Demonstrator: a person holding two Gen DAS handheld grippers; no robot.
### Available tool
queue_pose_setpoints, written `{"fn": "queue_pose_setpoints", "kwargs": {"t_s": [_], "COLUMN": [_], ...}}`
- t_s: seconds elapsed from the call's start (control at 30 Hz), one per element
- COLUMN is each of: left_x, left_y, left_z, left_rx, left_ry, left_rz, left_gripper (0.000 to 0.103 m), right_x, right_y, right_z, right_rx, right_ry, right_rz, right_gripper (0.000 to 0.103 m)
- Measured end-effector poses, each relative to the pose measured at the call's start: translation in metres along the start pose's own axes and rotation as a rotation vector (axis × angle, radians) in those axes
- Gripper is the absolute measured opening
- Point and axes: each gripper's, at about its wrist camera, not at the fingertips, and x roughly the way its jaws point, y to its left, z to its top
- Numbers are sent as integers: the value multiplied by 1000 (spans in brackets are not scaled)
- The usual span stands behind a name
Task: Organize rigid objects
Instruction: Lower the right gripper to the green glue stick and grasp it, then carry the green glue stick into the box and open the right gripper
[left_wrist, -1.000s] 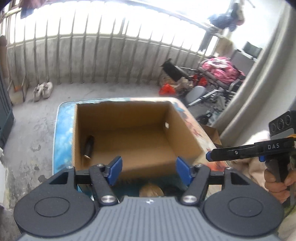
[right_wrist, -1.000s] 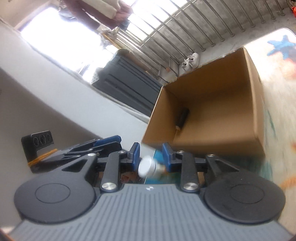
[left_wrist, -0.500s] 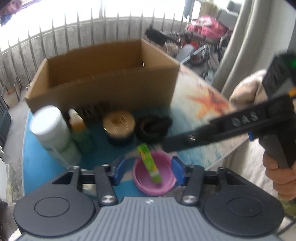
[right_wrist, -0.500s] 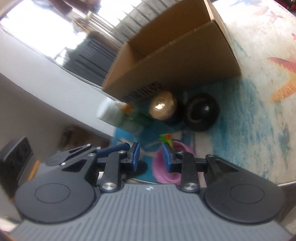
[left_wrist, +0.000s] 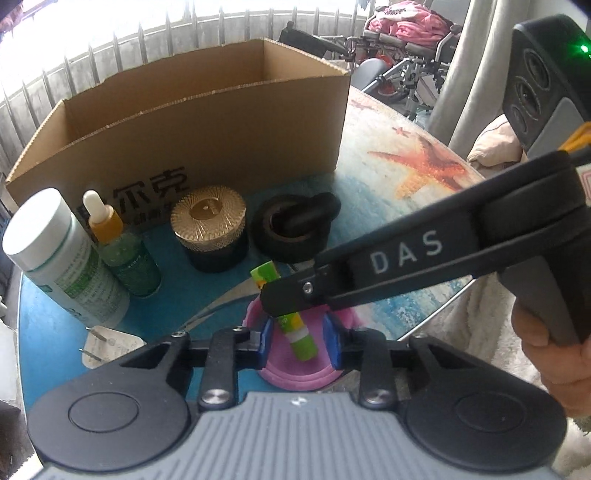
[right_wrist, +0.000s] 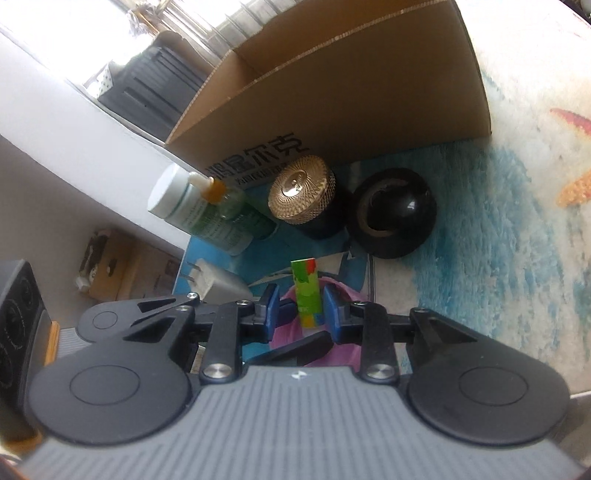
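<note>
Cardboard box (left_wrist: 207, 122) at back of table (left_wrist: 399, 192). In a row before it: white bottle (left_wrist: 62, 254), dropper bottle (left_wrist: 122, 247), gold-lidded jar (left_wrist: 210, 229), black tape roll (left_wrist: 295, 230). White plug adapter (left_wrist: 107, 347) at near left. Right tool (right_wrist: 298, 309) angled in from the right, across left tool's view. Left tool (left_wrist: 298, 341) low over pink bowl (left_wrist: 295, 373), jaws apart. Green tube (right_wrist: 306, 295) leaning on bowl rim, between right tool's jaws, apart, no contact seen.
</note>
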Motion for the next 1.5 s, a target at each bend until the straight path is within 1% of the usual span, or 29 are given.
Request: {"fn": "queue_pose_setpoints", "kwargs": {"t_s": [0.2,0.3,0.4,0.43,0.53,0.67,0.73,0.9,1.0,1.1,1.2,1.23,1.33,1.4,1.5], "left_x": [13,13,12,12,7,-8,-18,-53,-78,-97,-103,-102,-87,-70,-36], "left_y": [-4,-7,-6,-5,-5,-11,-14,-19,-18,-9,13,21,58,88,128], "left_z": [-3,-3,-4,-4,-5,-2,0,11,29,53,82,92,127,153,174], "left_rx": [-1,9,5,2,-2,23,36,65,88,99,78,62,-18,-105,-212], "left_ry": [29,17,11,10,-5,-47,-80,-189,-253,-291,-289,-280,-208,-138,-47], "left_rz": [15,33,40,39,36,53,65,109,160,208,226,222,187,141,95], "left_gripper": [28,27,22,20,20,20,20,20,20,21,21,21,21,21,21], "right_x": [13,14,16,16,12,-2,-11,-42,-60,-70,-68,-65,-42,-23,8], "right_y": [-8,-10,-12,-11,-8,-1,6,36,58,79,95,97,99,96,86], "right_z": [-2,-3,-3,-3,-4,-5,-4,6,24,53,91,104,151,179,213], "right_rx": [26,35,44,48,38,23,1,-96,-174,-246,-286,-284,-262,-230,-182], "right_ry": [24,16,7,6,-10,-49,-75,-156,-207,-236,-227,-214,-143,-88,-3], "right_rz": [-3,5,18,21,24,40,44,59,91,121,149,155,156,148,140], "right_gripper": [24,22,15,15,15,15,15,15,15,15,15,15,15,15,14]}}
